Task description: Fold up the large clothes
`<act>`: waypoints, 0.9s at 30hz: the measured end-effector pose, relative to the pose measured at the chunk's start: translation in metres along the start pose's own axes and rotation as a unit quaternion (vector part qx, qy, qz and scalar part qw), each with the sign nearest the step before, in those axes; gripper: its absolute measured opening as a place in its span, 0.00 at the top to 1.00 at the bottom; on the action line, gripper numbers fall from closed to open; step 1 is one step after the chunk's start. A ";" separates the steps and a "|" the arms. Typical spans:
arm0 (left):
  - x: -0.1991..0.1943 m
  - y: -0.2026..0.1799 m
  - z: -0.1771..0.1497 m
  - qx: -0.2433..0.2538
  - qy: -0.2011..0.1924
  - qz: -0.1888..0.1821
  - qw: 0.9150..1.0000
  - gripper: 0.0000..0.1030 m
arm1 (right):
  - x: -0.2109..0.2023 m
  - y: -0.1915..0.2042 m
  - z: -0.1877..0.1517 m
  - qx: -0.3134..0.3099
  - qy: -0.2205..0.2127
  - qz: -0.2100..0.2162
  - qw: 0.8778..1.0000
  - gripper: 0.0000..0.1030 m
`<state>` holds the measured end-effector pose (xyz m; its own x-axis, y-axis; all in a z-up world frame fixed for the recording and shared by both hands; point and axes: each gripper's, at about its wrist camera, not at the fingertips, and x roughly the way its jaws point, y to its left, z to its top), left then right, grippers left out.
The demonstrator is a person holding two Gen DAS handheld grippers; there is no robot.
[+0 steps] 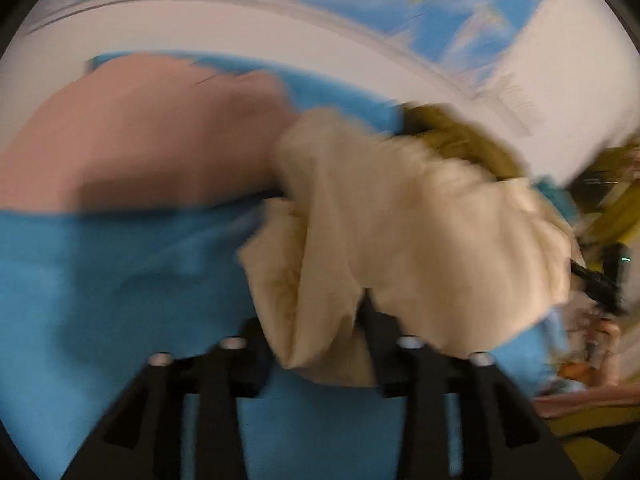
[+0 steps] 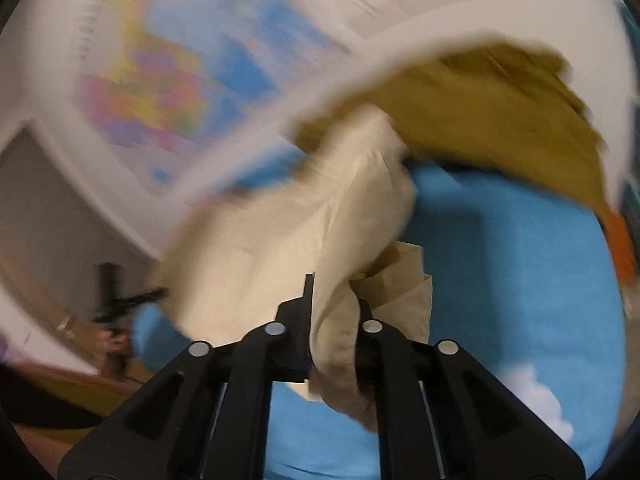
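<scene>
both views motion-blurred. cream garment bunched above a blue sheet, lifted off it, probably for spreading before a fold. left tool clamped on a thick fold of it; right tool pinched on another bunch. olive garment heaped at the sheet's far edge, pink cloth lying alongside.
</scene>
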<state>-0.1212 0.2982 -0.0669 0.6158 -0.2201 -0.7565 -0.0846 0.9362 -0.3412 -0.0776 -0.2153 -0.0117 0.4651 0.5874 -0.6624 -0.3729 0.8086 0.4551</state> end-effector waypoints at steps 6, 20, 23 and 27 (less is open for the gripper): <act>-0.042 -0.019 0.018 0.043 -0.096 0.049 0.993 0.18 | -0.013 -0.016 0.000 0.038 -0.054 -0.065 0.996 0.19; 0.071 -0.056 0.048 0.125 0.012 0.097 0.987 0.51 | 0.093 0.010 0.059 -0.086 0.012 -0.173 0.981 0.57; 0.069 -0.057 0.051 0.114 0.003 0.094 0.989 0.63 | 0.098 0.008 0.062 -0.079 0.013 -0.150 0.985 0.93; 0.062 -0.048 0.057 0.084 -0.009 0.086 0.993 0.72 | 0.070 0.020 0.076 -0.085 -0.056 -0.148 0.984 0.95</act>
<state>-0.0346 0.2550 -0.0655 0.6173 -0.0505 -0.7851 -0.0579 0.9923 -0.1093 0.0090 -0.1557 -0.0038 0.6555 0.3355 -0.6766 -0.3328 0.9326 0.1400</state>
